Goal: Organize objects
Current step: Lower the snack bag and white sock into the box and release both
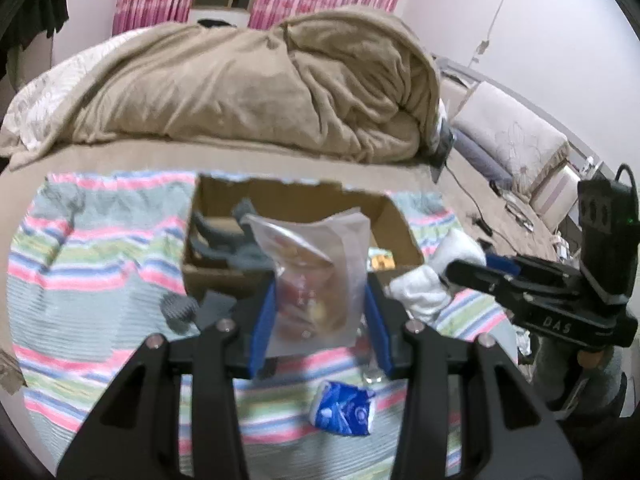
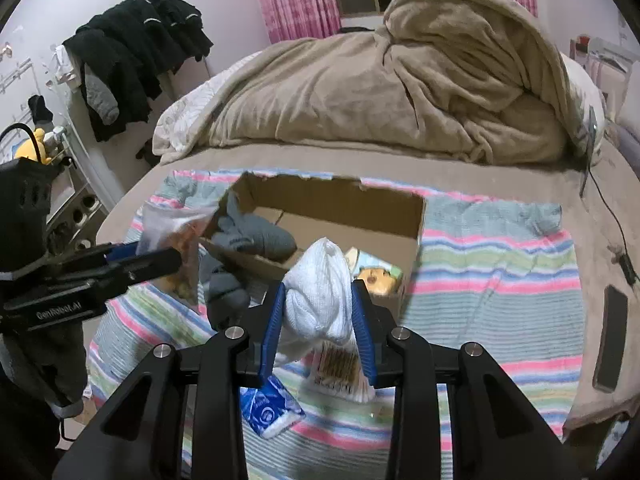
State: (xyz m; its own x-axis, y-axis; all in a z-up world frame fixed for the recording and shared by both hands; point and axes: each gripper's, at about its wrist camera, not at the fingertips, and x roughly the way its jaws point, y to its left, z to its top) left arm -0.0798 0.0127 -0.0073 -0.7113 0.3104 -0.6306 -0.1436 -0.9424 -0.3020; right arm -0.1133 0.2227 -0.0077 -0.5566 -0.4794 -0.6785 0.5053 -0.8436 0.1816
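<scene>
My left gripper (image 1: 320, 316) is shut on a clear snack bag (image 1: 320, 272) and holds it upright in front of the cardboard box (image 1: 396, 220). My right gripper (image 2: 320, 316) is shut on a white knitted sock (image 2: 320, 292), held above the striped blanket (image 2: 500, 288) just before the box (image 2: 352, 196). Grey socks (image 2: 256, 236) lie in the box's left part. A yellow and green packet (image 2: 376, 272) lies at its right. The left gripper with the bag (image 2: 172, 232) shows at the left of the right wrist view. The right gripper (image 1: 472, 272) shows at the right of the left wrist view.
A blue and white tissue pack (image 1: 344, 408) lies on the blanket near me. A grey sock (image 2: 224, 288) lies outside the box. A packet with brown print (image 2: 340, 368) lies under the right gripper. A beige duvet (image 2: 400, 80) is heaped behind. A phone (image 2: 610, 336) lies at right.
</scene>
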